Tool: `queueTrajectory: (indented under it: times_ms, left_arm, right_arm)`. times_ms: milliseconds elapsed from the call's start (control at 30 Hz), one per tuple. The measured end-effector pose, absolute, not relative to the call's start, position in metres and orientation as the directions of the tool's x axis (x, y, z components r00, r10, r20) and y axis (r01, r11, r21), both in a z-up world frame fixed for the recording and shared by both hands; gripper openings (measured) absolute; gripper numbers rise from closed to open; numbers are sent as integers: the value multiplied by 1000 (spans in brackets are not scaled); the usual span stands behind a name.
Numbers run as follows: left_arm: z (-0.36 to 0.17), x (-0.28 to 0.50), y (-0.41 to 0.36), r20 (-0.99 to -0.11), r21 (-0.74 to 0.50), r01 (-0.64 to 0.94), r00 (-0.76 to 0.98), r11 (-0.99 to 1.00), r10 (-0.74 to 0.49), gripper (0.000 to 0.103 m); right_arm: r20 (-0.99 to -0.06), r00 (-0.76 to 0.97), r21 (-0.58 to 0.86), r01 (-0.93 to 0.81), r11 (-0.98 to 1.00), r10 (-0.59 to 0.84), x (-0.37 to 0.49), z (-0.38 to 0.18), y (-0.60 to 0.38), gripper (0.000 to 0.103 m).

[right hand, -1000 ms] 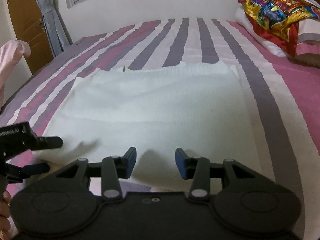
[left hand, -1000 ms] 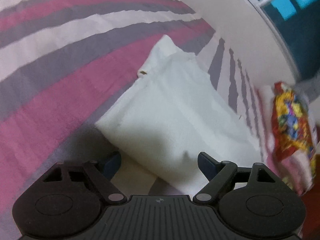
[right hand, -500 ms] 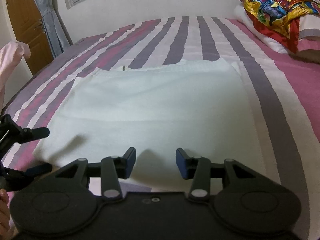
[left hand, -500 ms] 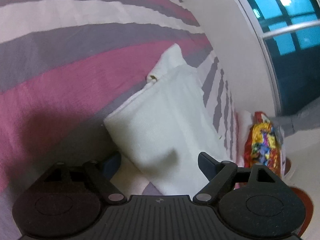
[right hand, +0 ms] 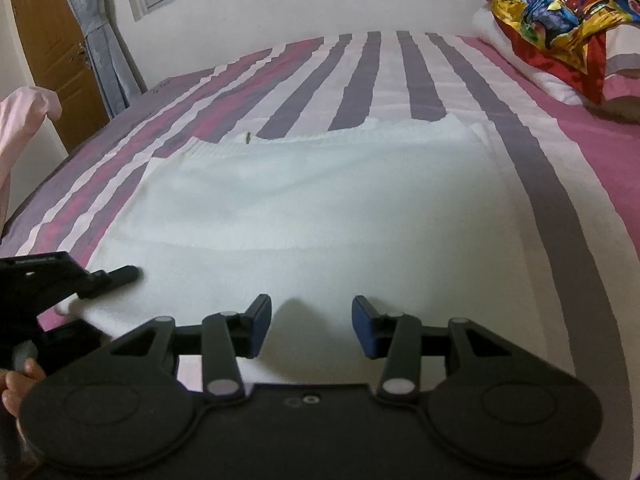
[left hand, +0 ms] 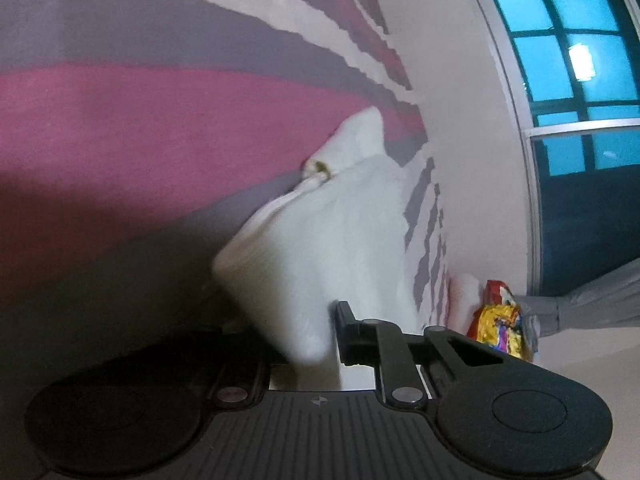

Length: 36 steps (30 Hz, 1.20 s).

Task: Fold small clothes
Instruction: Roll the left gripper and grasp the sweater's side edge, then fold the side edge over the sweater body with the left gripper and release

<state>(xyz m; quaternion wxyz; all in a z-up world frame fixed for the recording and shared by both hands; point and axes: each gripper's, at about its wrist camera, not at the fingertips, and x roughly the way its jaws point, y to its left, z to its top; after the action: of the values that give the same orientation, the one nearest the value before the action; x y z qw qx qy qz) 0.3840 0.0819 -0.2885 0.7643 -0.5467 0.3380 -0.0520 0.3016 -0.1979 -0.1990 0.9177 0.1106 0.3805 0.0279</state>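
On the striped bed, we are keeping the white garment flat for folding. Our left tool is closing on its near left corner to lift it; our right tool is hovering part-open, holding nothing, above the near hem.

White knitted garment, folded flat on the striped bedspread.
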Motion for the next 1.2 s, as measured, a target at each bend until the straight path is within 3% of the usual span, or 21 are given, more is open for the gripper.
queueTrajectory:
  times_ms: [300, 367, 467, 700, 933, 1100, 1200]
  left_arm:
    - [-287, 410, 75, -461, -869, -296, 776, 396, -432, 16]
    - [-282, 410, 75, -472, -858, -290, 771, 424, -427, 9]
    - [-270, 409, 75, -477, -840, -260, 772, 476, -420, 8]
    - [-209, 411, 53, -418, -755, -30, 792, 655, -445, 8]
    - [-155, 416, -10, -405, -563, 260, 741, 785, -536, 8]
    - [-143, 408, -89, -478, -398, 495, 607, 772, -635, 8]
    - [-154, 396, -127, -554, -304, 573, 544, 761, -631, 8]
  right_arm:
    - [-685, 716, 226, 36, 973, 133, 320, -205, -200, 44]
    - [-686, 716, 226, 36, 974, 133, 322, -206, -199, 44]
    - [-685, 717, 213, 29, 977, 128, 324, -206, -198, 44]
    - [-687, 722, 193, 66, 979, 86, 319, -208, -211, 43]
    - [-704, 708, 127, 51, 991, 54, 312, -218, -216, 42]
    - [-664, 743, 250, 120, 961, 80, 299, -207, -245, 42]
    - [-653, 753, 314, 169, 934, 83, 286, -208, -270, 42]
